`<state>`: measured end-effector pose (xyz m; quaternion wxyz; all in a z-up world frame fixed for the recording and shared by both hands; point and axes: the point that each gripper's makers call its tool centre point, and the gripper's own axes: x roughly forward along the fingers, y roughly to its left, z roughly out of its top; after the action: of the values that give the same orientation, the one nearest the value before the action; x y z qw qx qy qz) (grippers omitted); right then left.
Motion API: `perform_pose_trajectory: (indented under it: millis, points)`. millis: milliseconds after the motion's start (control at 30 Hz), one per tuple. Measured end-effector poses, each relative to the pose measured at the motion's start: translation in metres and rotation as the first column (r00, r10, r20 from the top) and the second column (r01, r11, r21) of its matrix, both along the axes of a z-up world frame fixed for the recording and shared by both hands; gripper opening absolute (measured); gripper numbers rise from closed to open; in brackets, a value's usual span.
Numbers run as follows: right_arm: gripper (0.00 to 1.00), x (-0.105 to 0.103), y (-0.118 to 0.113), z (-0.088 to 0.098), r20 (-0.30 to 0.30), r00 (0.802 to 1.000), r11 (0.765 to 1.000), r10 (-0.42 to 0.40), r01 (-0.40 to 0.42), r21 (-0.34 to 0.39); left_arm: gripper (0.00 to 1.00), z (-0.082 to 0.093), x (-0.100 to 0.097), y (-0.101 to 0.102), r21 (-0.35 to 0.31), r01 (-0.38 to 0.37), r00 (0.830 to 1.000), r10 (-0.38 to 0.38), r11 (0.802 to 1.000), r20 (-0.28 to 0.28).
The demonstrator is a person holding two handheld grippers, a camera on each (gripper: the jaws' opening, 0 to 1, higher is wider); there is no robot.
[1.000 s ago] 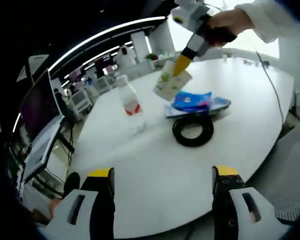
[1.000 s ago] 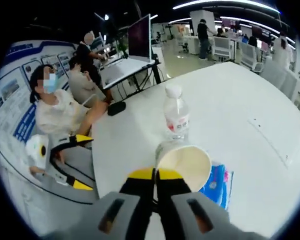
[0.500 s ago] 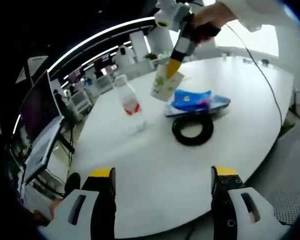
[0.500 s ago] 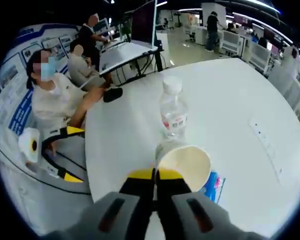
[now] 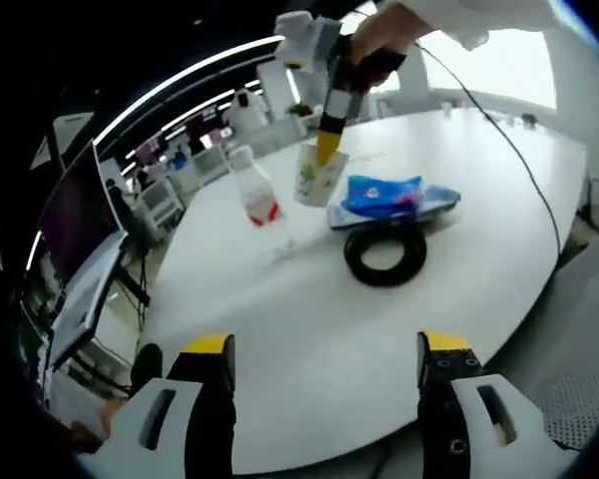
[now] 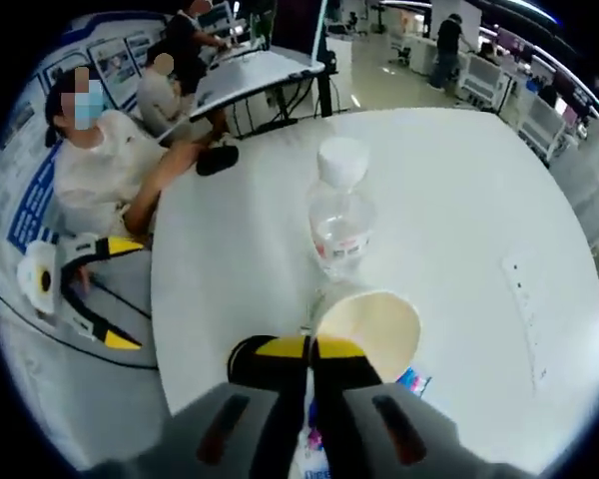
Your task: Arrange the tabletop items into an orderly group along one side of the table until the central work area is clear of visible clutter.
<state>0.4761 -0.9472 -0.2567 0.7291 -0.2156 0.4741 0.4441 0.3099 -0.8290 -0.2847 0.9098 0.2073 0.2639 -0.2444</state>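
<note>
Since one second ago our right tongs (image 6: 309, 349) have carried the paper cup (image 5: 316, 177) toward the water bottle (image 5: 257, 190). They are closed on its rim, the cup above the table (image 5: 309, 329). Our left tongs (image 5: 319, 359) stand wide open, empty. We judge the cup light and easily crushed, so the rim is the best hold.

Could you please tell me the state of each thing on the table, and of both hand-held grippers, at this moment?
Paper cup: held by its rim, above the table, open and apparently empty.
Water bottle: upright, capped, on the table.
Blue packet: lying flat on a flat blue item.
Black ring: lying flat on the table.
Right hand-held gripper: shut on the paper cup's rim.
Left hand-held gripper: open, empty.
</note>
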Motion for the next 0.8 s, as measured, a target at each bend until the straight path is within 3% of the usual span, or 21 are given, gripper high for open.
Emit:
perform_pose_trajectory:
  millis: [367, 500, 800]
  points:
    - [0.00, 0.010, 0.004, -0.015, -0.025, 0.997, 0.993, 0.070, -0.072, -0.096, 0.73, 0.017, 0.006, 0.005, -0.083, -0.040, 0.998, 0.044, 0.996, 0.045]
    - [0.00, 0.018, 0.002, -0.025, -0.016, 0.991, 0.982, 0.135, -0.136, -0.135, 0.72, 0.015, 0.005, 0.004, -0.074, -0.034, 0.998, 0.038, 0.997, 0.042]
    - [0.00, 0.019, 0.004, -0.032, -0.037, 0.987, 0.971, 0.157, -0.161, -0.174, 0.71, 0.016, 0.006, 0.004, -0.074, -0.039, 0.998, 0.043, 0.996, 0.047]
